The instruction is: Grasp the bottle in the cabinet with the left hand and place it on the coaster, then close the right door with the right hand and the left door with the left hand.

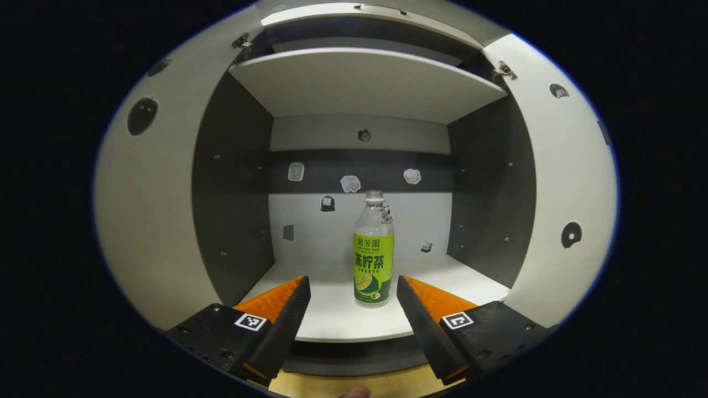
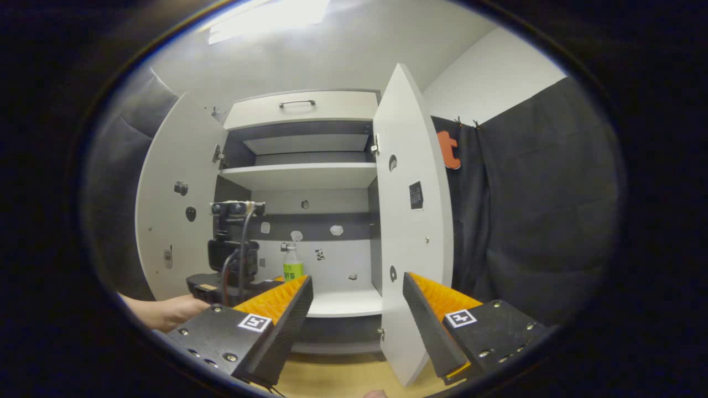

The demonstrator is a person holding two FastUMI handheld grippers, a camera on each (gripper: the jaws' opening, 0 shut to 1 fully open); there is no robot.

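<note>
1. In my left gripper view, the left gripper (image 1: 353, 290) sits at the bottom of the frame with its jaws spread wide and nothing between the fingers.
2. The bottle (image 1: 374, 251) stands upright just right of centre, on the cabinet's lower shelf (image 1: 332, 318), beyond the fingertips and not touching them (green label, clear upper half).
3. Both doors are swung open: the left door (image 1: 149, 221) fills the left of the frame, the right door (image 1: 558, 210) the right.
4. In my right gripper view, the right gripper (image 2: 357, 290) is at the bottom, also wide open and holding nothing.
5. There the bottle (image 2: 292, 266) shows small, left of centre, inside the cabinet (image 2: 301, 110).
6. The left gripper (image 2: 232, 260) appears at lower left, a hand (image 2: 166, 310) behind it.
</note>
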